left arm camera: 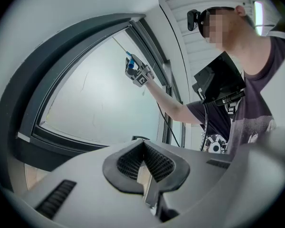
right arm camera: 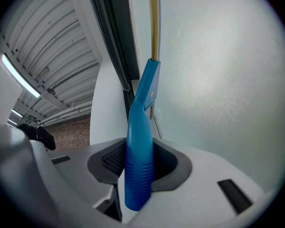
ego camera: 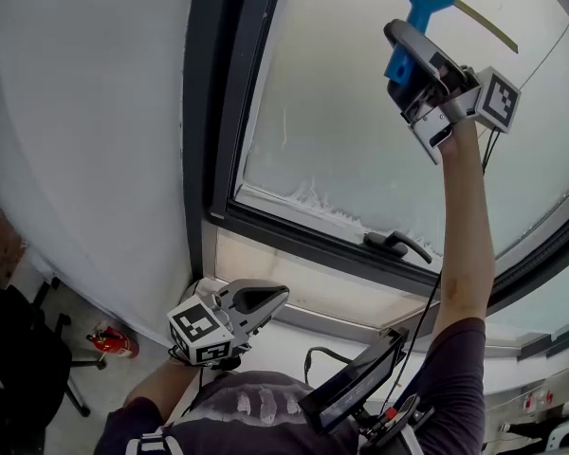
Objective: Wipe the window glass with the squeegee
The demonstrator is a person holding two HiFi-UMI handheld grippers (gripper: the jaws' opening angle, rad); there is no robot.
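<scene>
Right tongs [right arm camera: 138,159] are clamped on the ribbed blue handle [right arm camera: 138,186] of the squeegee [right arm camera: 145,91], whose long axis runs up out of them to the yellowish blade [right arm camera: 154,18], high on the window glass [right arm camera: 218,80] near the dark frame [right arm camera: 114,42]. Left tongs [left arm camera: 143,161], held low, are closed on nothing. Only the head view shows the blade slanting across the pane.

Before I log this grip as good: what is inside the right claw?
The blue handle of the squeegee stands clamped between the pads of the right claw, its yellow blade up by the window glass. The handle covers the pad faces it touches.
</scene>
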